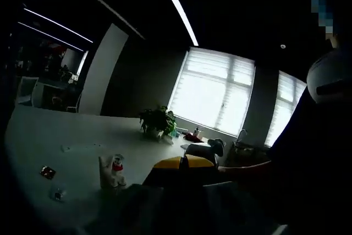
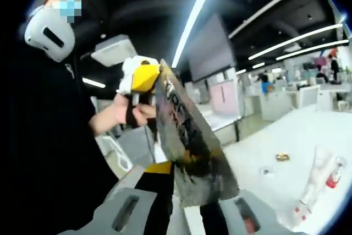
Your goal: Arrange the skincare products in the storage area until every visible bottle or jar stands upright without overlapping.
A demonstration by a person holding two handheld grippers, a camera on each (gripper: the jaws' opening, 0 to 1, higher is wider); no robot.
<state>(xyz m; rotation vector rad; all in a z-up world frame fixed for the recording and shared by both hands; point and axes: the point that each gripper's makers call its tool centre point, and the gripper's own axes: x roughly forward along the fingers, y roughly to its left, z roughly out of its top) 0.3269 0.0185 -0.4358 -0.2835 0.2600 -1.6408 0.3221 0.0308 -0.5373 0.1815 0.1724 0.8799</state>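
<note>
Left gripper view: dim. One white desk (image 1: 66, 136) carries one pale tube (image 1: 106, 171) and one red-capped bottle (image 1: 117, 170), upright and just beside each other near the near edge. Two small flat packets (image 1: 48, 172) lie apart toward the left edge. One potted plant (image 1: 157, 120) stands toward the far edge before two bright windows (image 1: 212, 93). Whether the left gripper (image 1: 184, 182) has its jaws apart or together cannot be told in the dark.

Right gripper view: the right gripper (image 2: 190, 205) has its jaws clamped on one grey printed pouch (image 2: 190, 141), held tilted above the desk; its contents cannot be seen. The left gripper, white and yellow, is gripped by a person's hand (image 2: 132, 115) behind the pouch. The tube and red-capped bottle stand at the lower right on the desk.
</note>
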